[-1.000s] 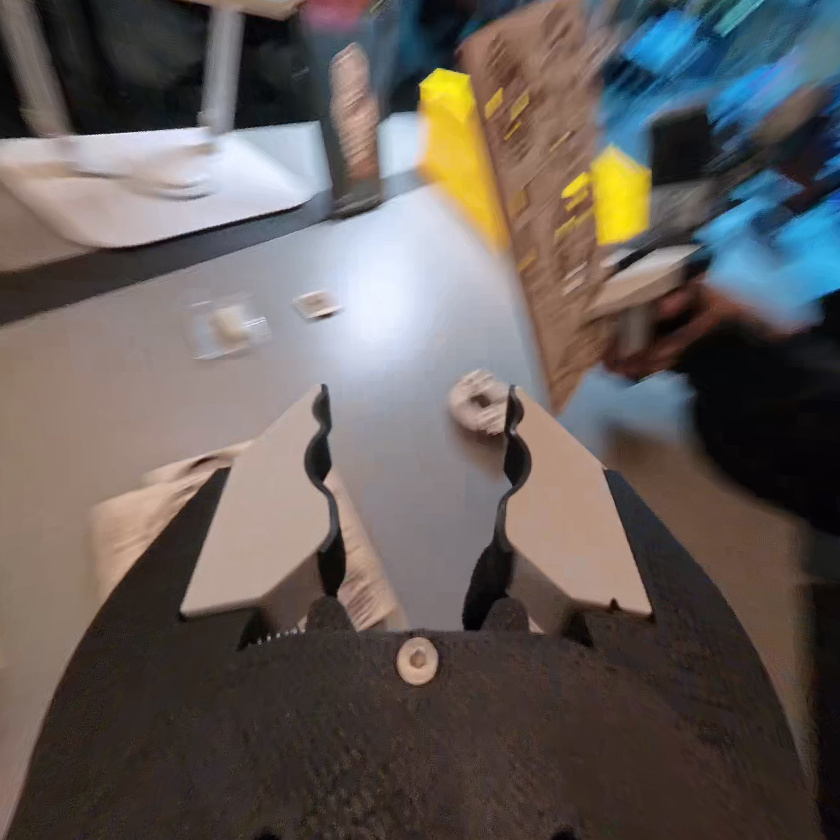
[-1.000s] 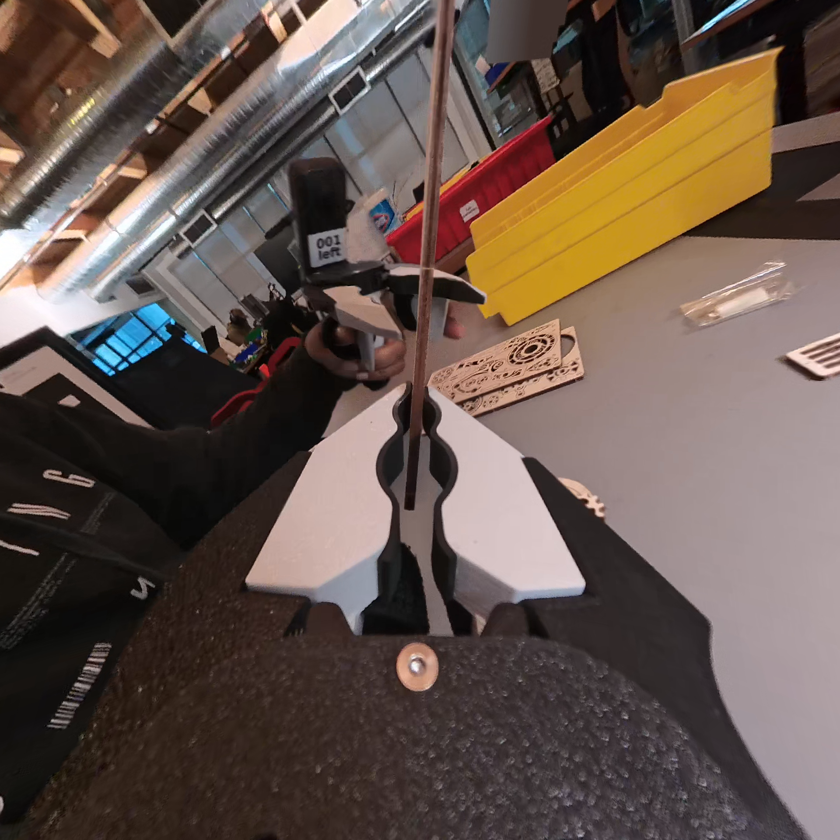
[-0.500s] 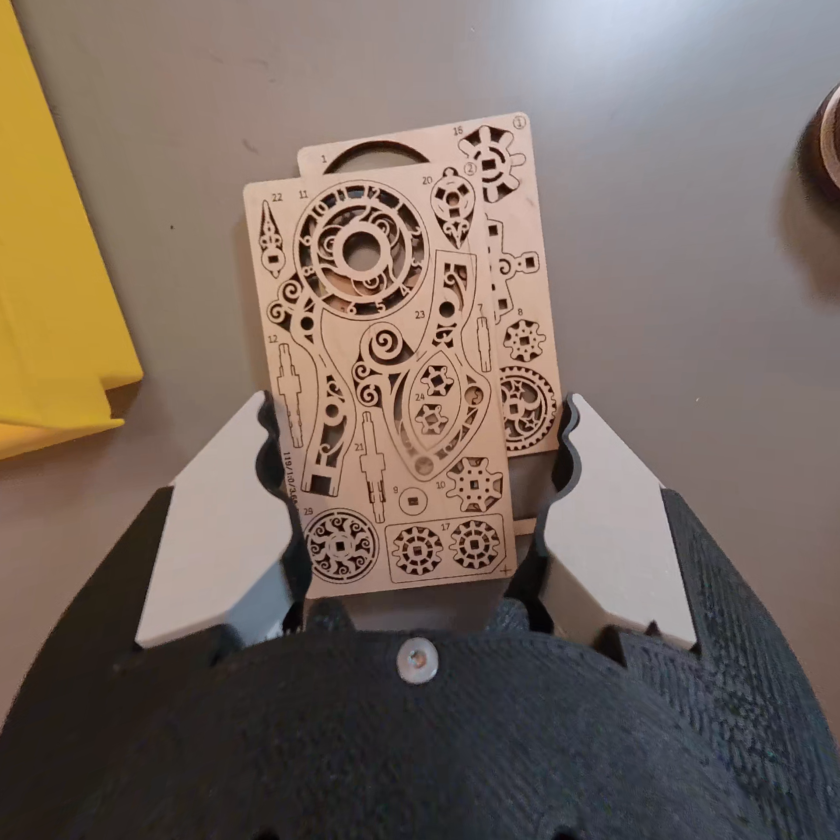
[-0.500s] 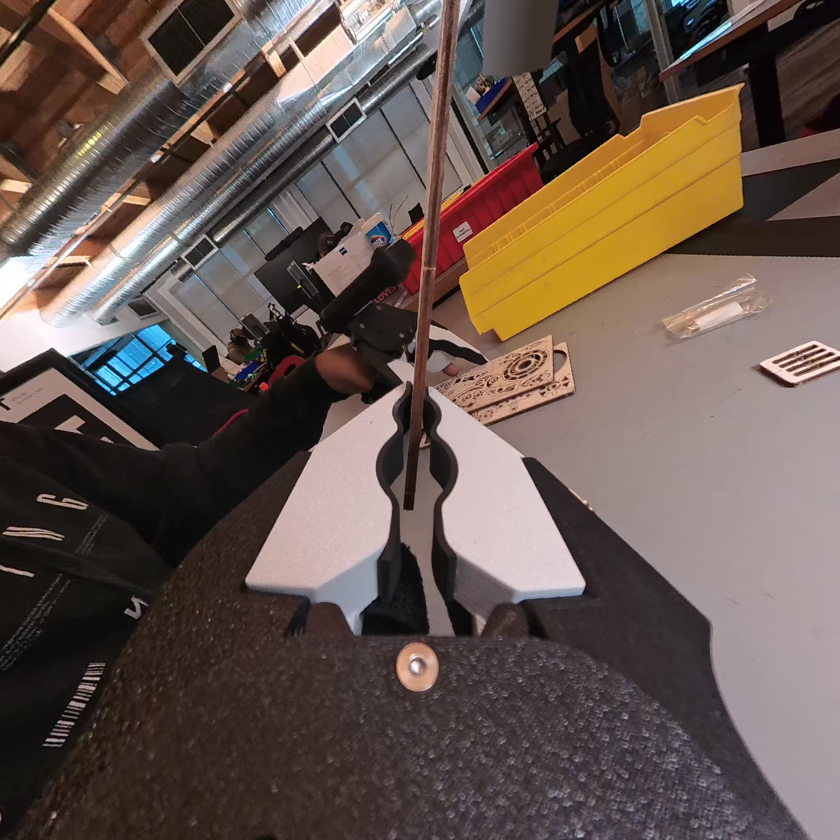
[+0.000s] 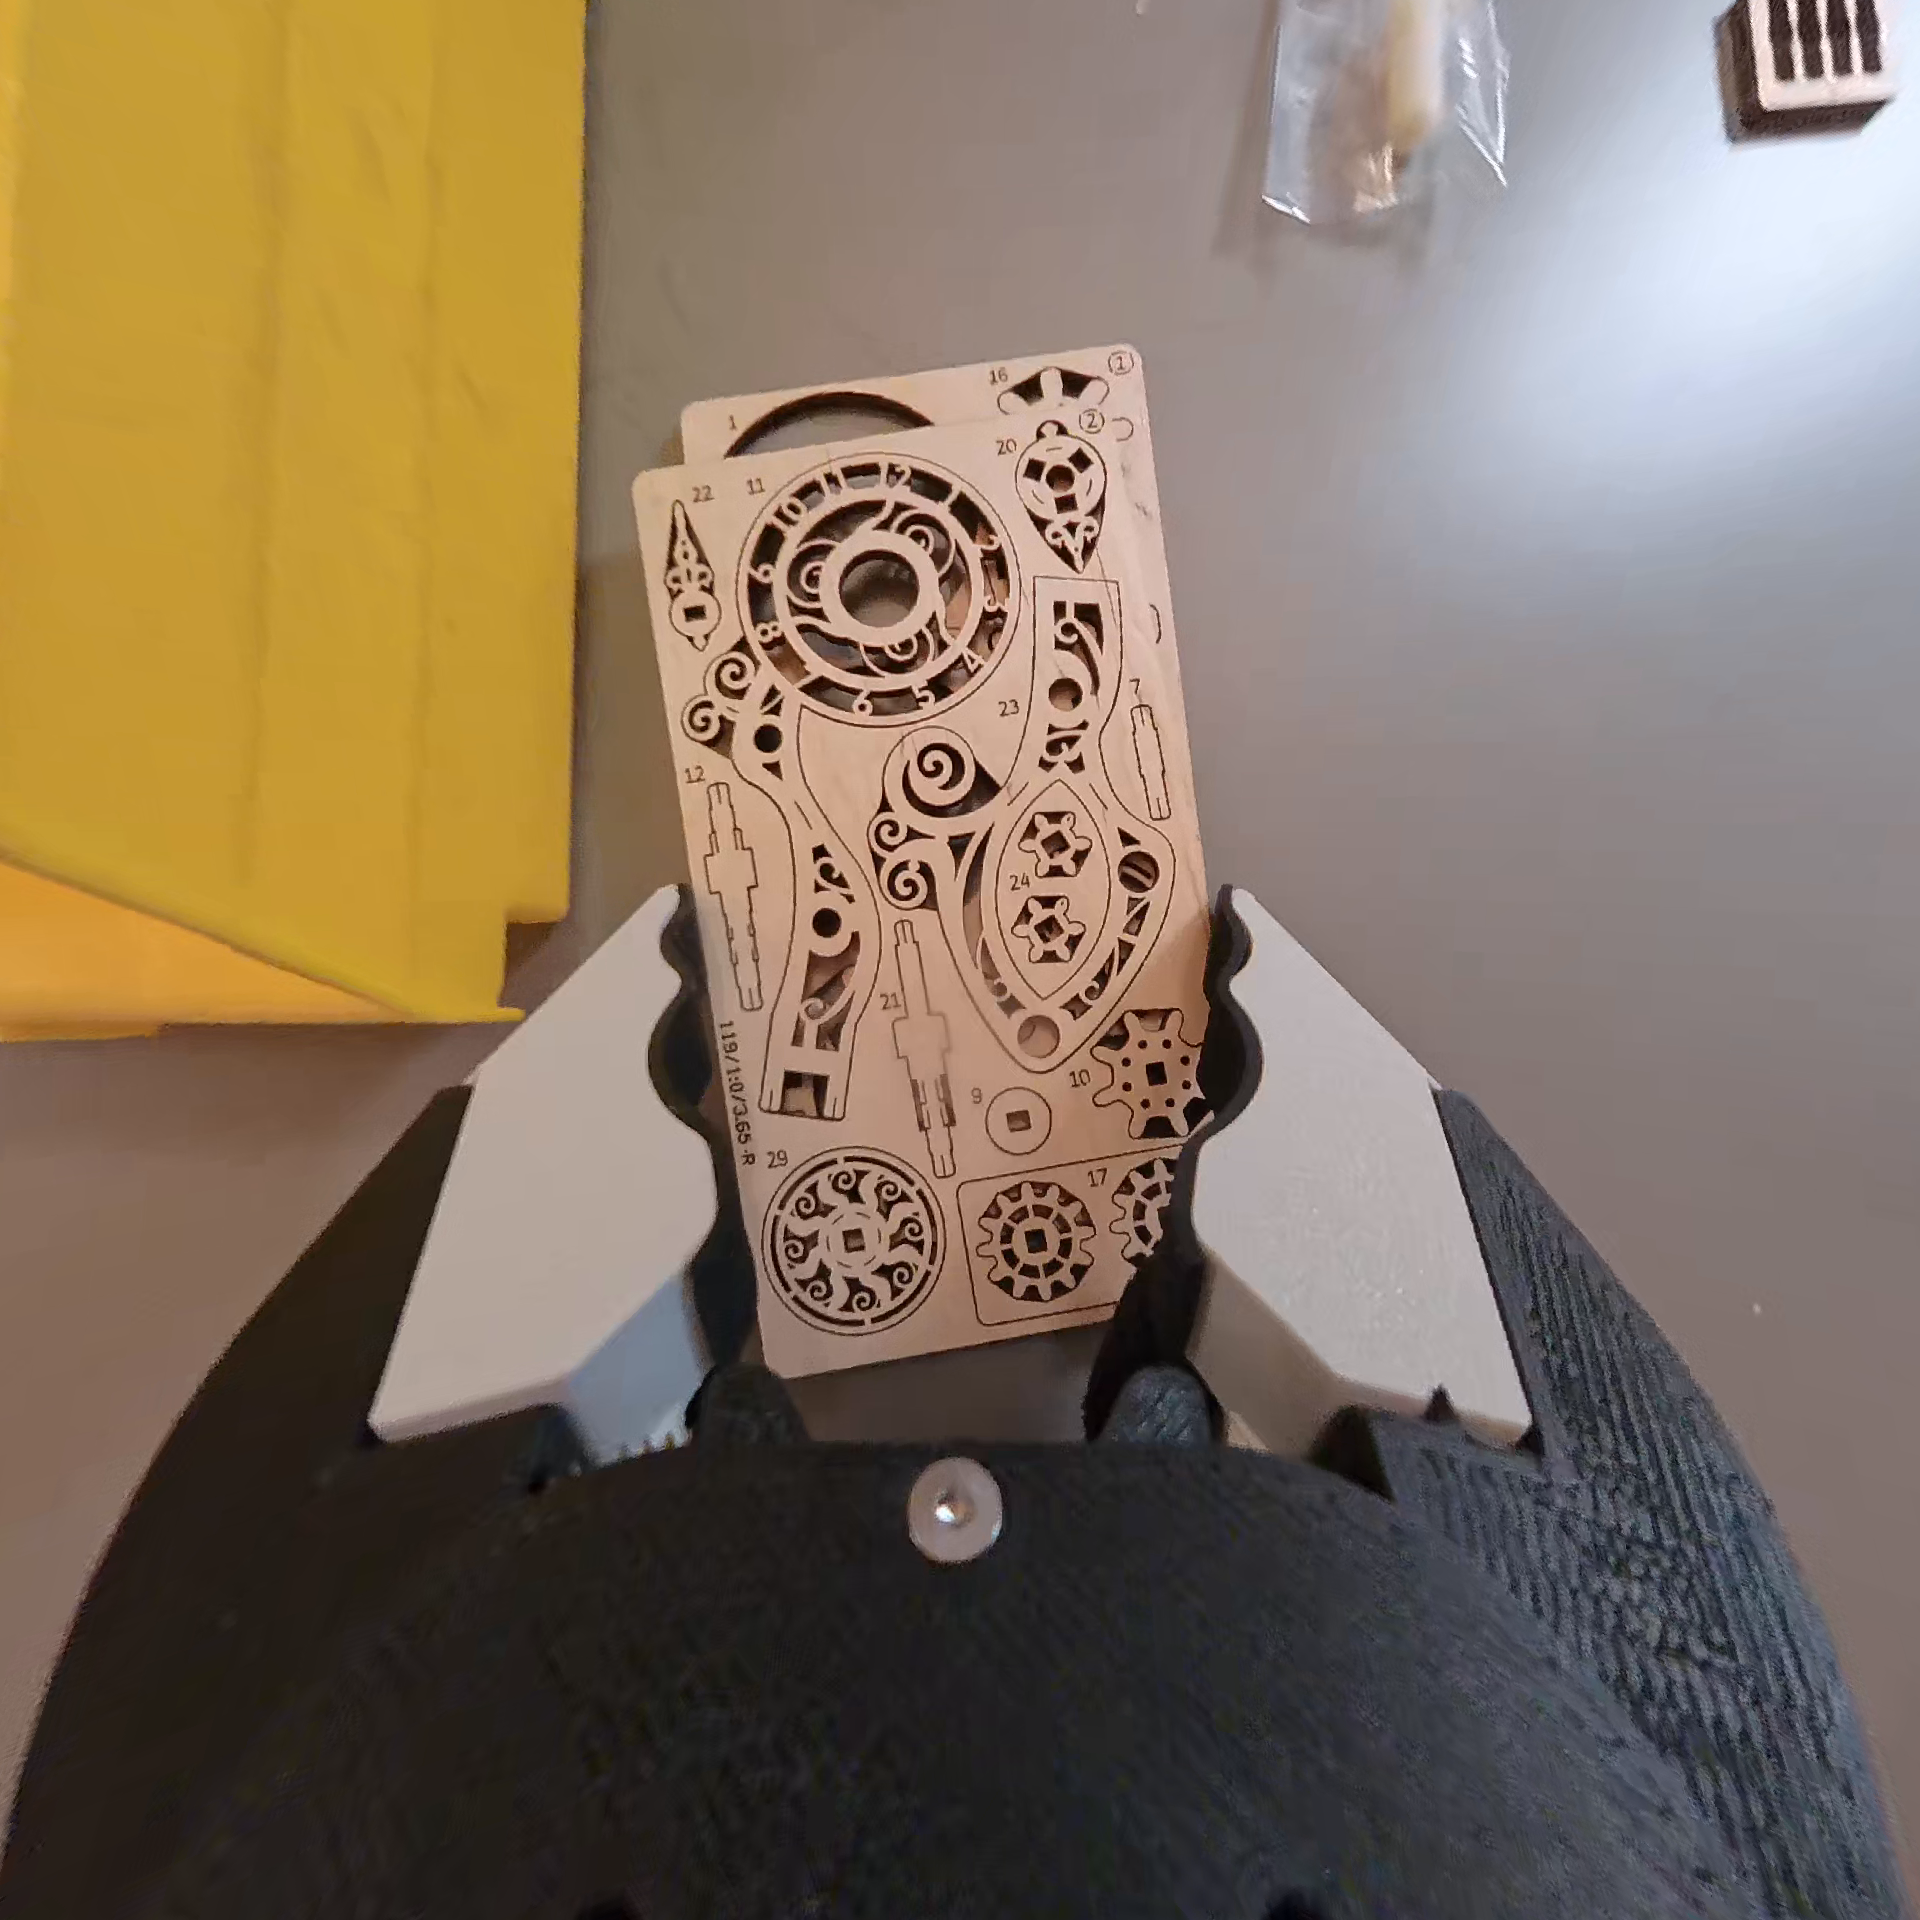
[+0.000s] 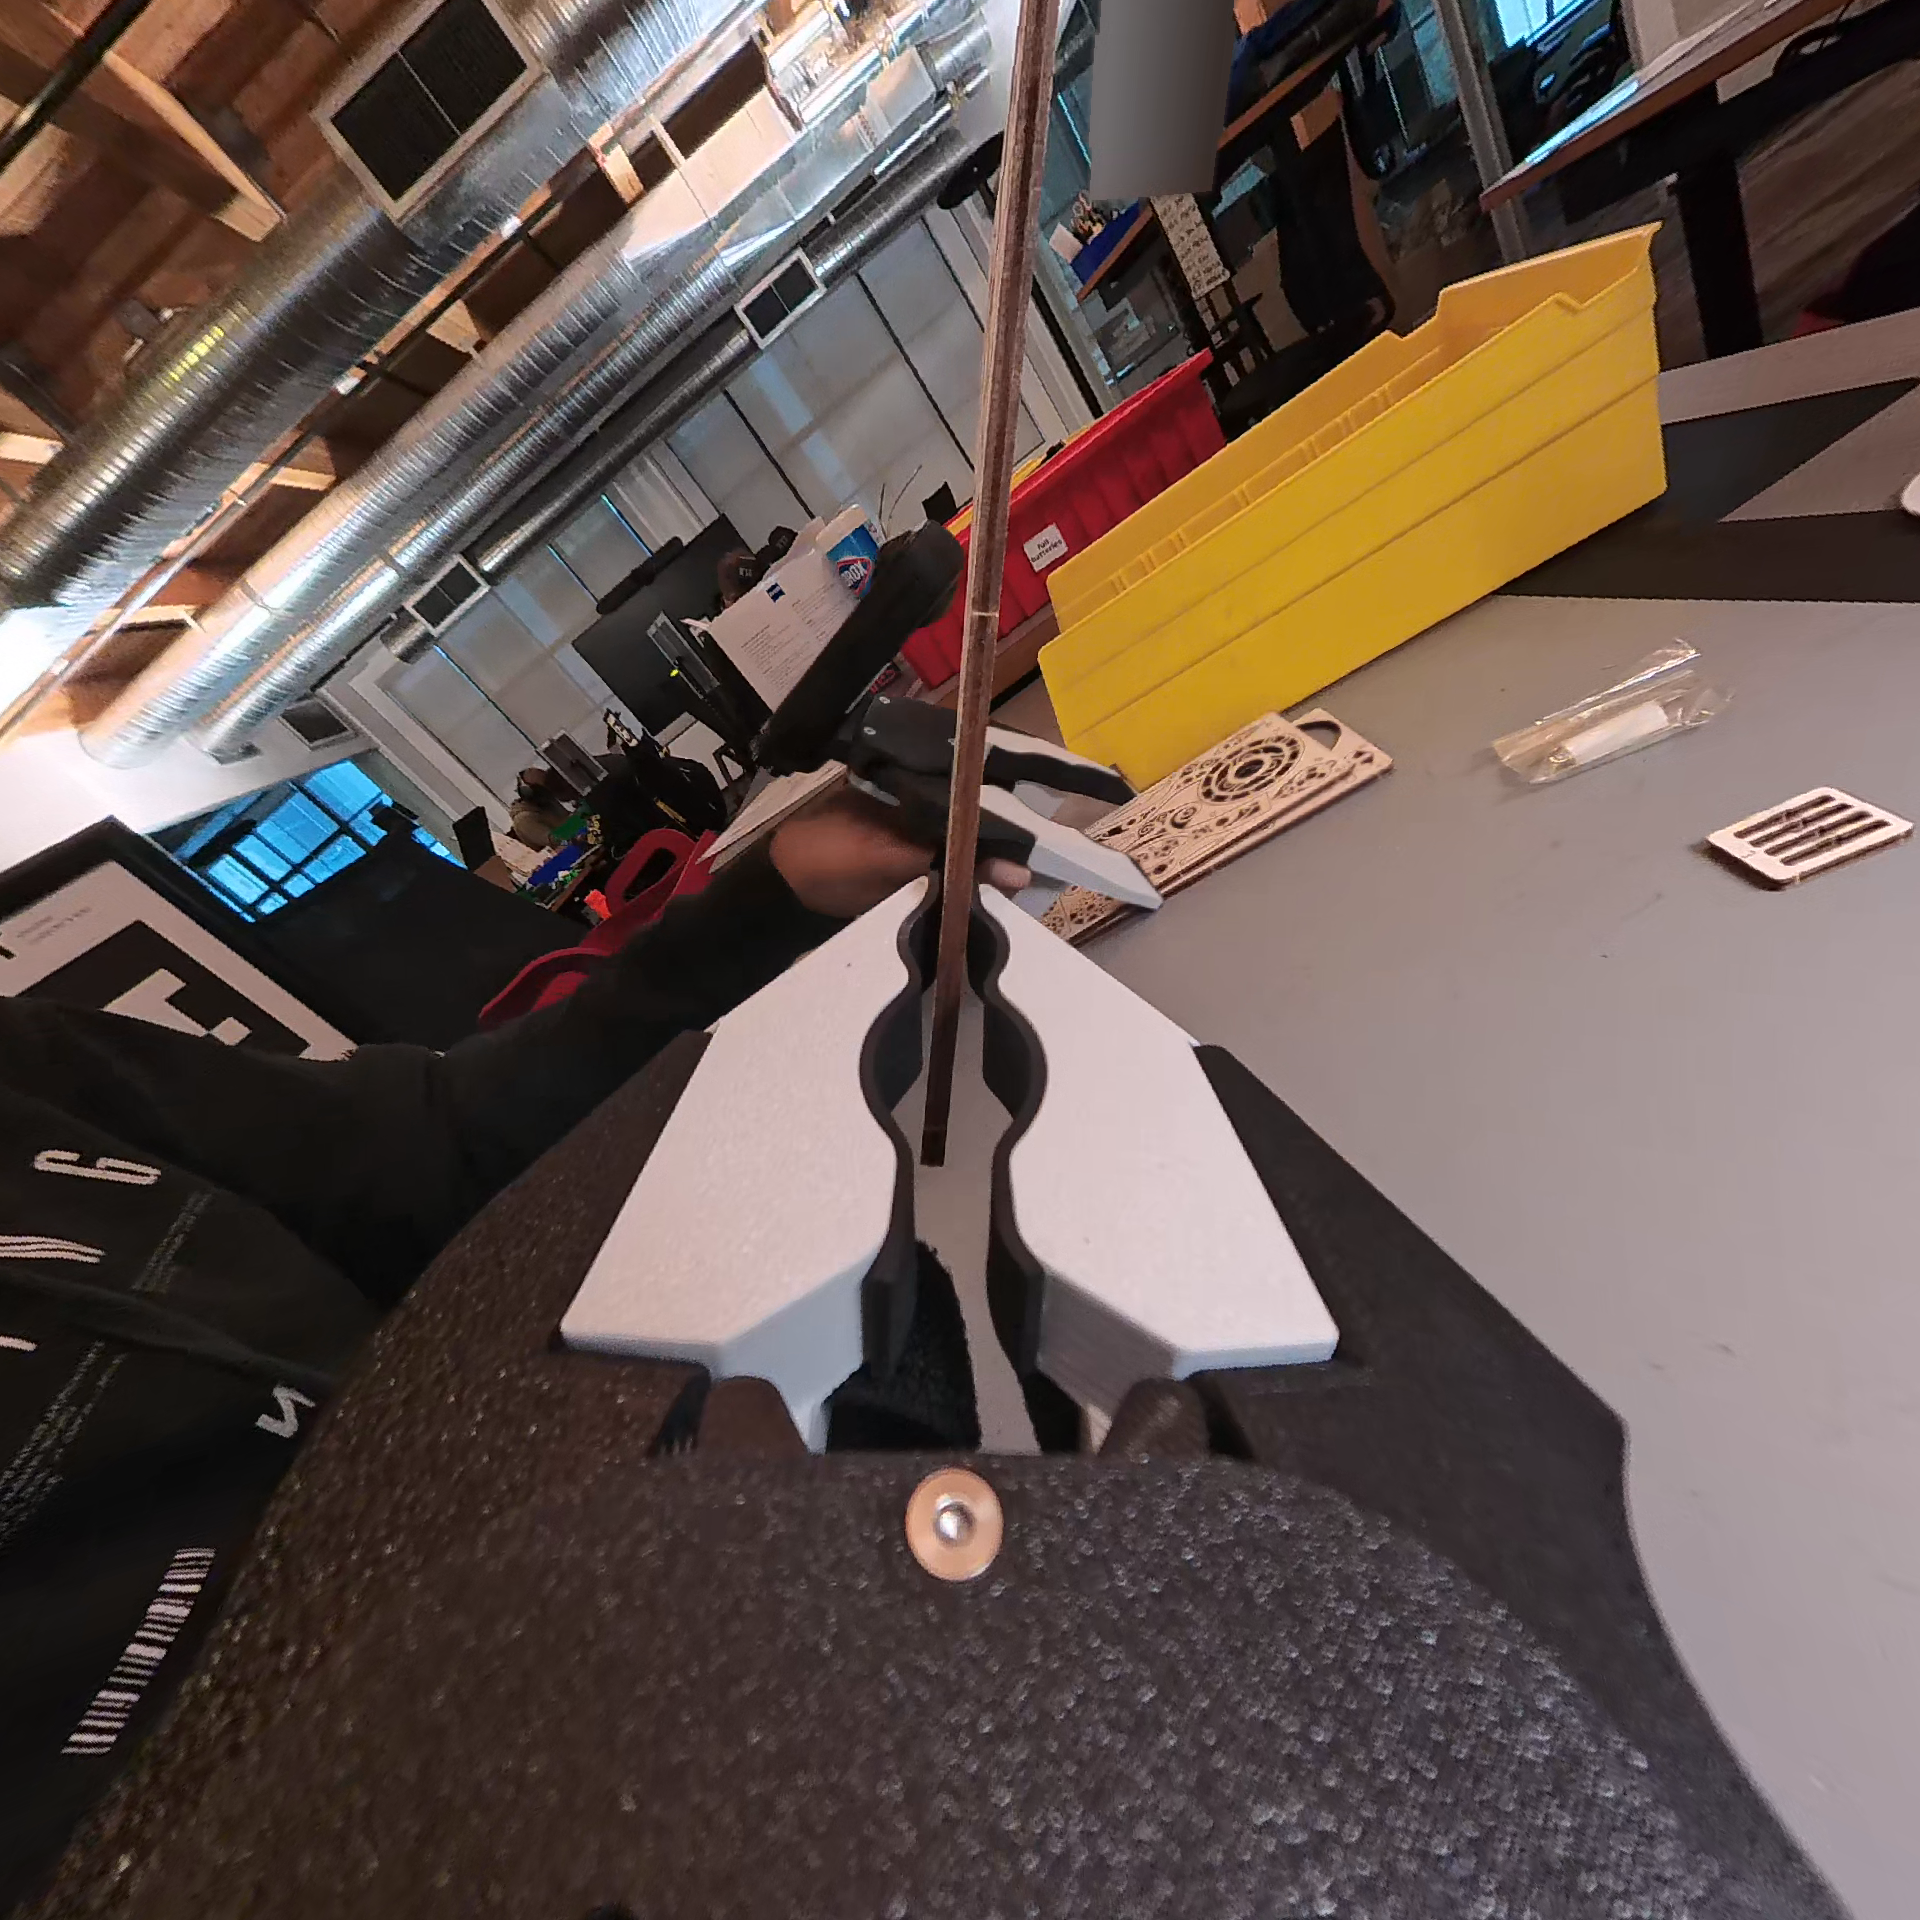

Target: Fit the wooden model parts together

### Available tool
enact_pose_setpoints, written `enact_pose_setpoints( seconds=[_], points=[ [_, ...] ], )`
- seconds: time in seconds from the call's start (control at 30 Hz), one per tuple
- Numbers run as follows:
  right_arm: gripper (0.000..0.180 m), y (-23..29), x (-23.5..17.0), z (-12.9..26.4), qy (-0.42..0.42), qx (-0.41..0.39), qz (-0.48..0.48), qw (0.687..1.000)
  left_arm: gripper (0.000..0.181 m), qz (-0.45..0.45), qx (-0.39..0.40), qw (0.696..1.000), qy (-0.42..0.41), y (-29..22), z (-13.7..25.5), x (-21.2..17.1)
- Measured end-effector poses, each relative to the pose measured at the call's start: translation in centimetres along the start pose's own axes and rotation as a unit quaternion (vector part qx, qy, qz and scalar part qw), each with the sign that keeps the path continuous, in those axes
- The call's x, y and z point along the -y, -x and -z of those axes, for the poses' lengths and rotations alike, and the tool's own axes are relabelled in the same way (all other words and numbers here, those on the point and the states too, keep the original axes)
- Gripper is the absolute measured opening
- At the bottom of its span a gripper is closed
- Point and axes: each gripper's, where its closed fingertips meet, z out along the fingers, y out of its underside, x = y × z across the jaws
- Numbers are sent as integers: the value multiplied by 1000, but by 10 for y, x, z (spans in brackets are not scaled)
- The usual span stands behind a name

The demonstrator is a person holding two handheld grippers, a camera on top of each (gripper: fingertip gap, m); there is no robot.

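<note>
Two flat laser-cut wooden part sheets lie stacked on the grey table. The top sheet [image 5: 914, 831] carries a clock face, gears and pins; the lower sheet [image 5: 1127, 416] peeks out beyond it. My left gripper [image 5: 956, 902] points down over them, open, one finger at each long edge of the top sheet. The right wrist view shows it [image 6: 1138, 842] tilted down onto the stack [image 6: 1247, 779]. My right gripper [image 6: 951, 899] is shut on another wooden sheet [image 6: 992, 520], seen edge-on and held upright above the table.
A yellow bin [image 5: 260, 468] stands left of the stack; in the right wrist view it [image 6: 1351, 561] is behind it, beside a red bin [image 6: 1091, 488]. A clear plastic bag [image 6: 1610, 717] and a small slotted wooden piece [image 6: 1808, 836] lie to the right. From either gripper's tips it is about 20 cm to the small slotted wooden piece [image 6: 1808, 836]. The left camera catches it too, in the left wrist view [image 5: 1827, 43].
My left gripper swung down from facing across the table to over the stacked sheets, then came lower, and its fingers now flank the top sheet. The right gripper has kept its grip, nearly still.
</note>
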Motion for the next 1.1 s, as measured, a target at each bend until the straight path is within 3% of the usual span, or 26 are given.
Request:
enact_pose_setpoints(
  seconds=[1.1],
  points=[
    [2,1,-8,-4,11,7,-2,1000,96,18,-30,999,-40,-2,-5,7]
  ],
)
